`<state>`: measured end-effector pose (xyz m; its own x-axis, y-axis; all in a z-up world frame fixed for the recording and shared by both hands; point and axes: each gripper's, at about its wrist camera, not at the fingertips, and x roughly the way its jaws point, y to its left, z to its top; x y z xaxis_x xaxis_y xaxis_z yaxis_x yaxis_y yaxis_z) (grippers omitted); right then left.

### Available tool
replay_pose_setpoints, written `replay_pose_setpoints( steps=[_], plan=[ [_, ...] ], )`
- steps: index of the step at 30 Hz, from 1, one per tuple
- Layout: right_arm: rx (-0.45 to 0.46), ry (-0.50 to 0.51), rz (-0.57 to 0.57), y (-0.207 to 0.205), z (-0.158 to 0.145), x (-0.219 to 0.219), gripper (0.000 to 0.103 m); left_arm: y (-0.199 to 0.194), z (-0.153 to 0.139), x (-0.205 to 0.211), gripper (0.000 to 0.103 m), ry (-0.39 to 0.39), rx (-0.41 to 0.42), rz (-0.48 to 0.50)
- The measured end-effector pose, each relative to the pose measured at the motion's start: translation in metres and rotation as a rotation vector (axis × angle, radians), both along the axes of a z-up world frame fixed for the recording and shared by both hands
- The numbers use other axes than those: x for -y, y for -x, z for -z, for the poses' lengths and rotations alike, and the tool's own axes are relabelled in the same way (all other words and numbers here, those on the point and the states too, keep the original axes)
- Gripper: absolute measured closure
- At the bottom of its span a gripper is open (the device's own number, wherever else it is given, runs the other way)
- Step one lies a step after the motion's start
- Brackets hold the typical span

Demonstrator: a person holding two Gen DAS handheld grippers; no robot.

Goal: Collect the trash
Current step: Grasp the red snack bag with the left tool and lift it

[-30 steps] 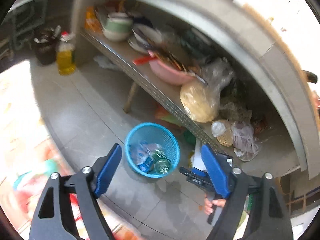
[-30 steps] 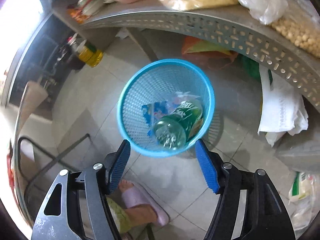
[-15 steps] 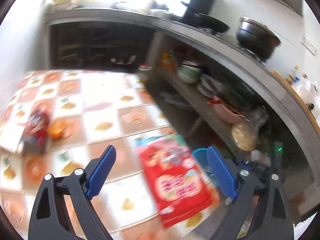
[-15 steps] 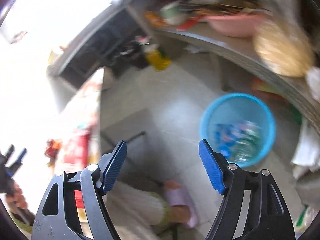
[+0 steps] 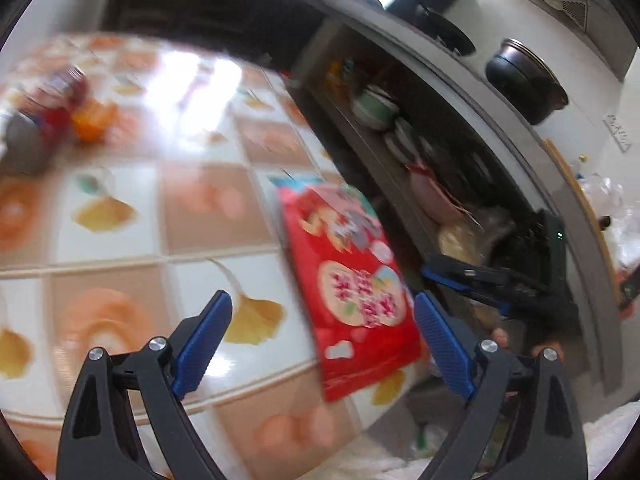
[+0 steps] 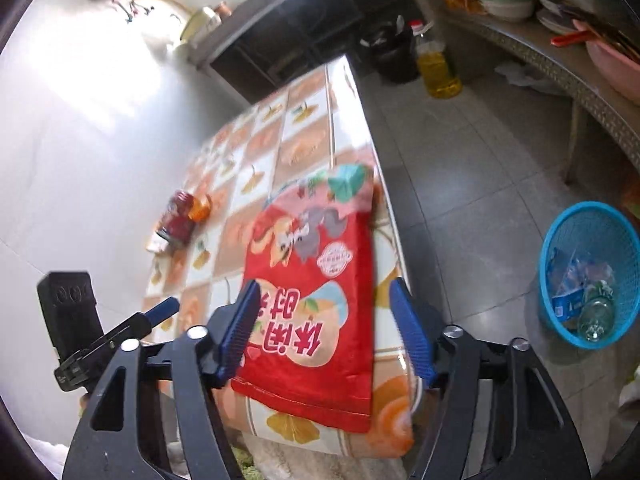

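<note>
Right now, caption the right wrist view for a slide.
Open right claw above red snack bag on table edge; blue bin alongside.

Left wrist view is motion-blurred: beyond the left finger, a red wrapper [image 5: 56,100] and an orange thing [image 5: 94,120] smear together, unidentifiable. The bag [image 6: 312,300] hides the tablecloth [image 6: 288,136] between the right fingers.

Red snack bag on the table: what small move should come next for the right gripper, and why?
Probably ease the right gripper down onto the red snack bag and close. The bag lies flat at the table's edge, framed by open jaws that have just been narrowing but do not yet press on it. The blue bin on the floor already holds trash.
</note>
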<state>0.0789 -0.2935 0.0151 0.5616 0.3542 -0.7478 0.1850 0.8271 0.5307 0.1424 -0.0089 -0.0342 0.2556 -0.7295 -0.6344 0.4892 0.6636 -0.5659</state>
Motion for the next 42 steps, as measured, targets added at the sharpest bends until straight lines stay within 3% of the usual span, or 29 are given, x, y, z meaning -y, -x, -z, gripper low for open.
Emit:
replay_pose_setpoints(
  steps=[5, 10, 16, 21, 26, 35, 39, 42],
  plan=[
    [-0.054, 0.045, -0.005, -0.006, 0.007, -0.016, 0.066, -0.015, 0.026, 0.032, 0.019, 0.024, -0.119, 0.083],
    [-0.112, 0.042, -0.012, -0.014, 0.023, -0.021, 0.087, -0.023, 0.037, 0.043, 0.023, 0.052, -0.172, 0.101],
    [-0.113, 0.032, -0.027, -0.015, 0.025, -0.023, 0.091, -0.03, 0.044, 0.037, 0.036, 0.101, -0.23, 0.075],
    [-0.112, 0.007, -0.045, -0.017, 0.027, -0.027, 0.091, -0.029, 0.045, 0.021, 0.056, 0.108, -0.239, 0.042],
    [-0.114, 0.019, -0.074, -0.02, 0.024, -0.037, 0.091, -0.024, 0.047, 0.002, 0.084, 0.059, -0.243, 0.009],
    [-0.083, 0.061, -0.144, -0.048, -0.002, -0.061, 0.086, -0.011, 0.043, -0.043, 0.089, 0.044, -0.204, -0.058],
    [-0.038, 0.021, -0.206, -0.081, -0.026, -0.082, 0.074, -0.004, 0.044, -0.072, 0.089, 0.047, -0.196, -0.108],
    [-0.018, -0.065, -0.29, -0.117, -0.042, -0.115, 0.06, 0.002, 0.045, -0.089, 0.089, 0.046, -0.195, -0.142]
  ],
)
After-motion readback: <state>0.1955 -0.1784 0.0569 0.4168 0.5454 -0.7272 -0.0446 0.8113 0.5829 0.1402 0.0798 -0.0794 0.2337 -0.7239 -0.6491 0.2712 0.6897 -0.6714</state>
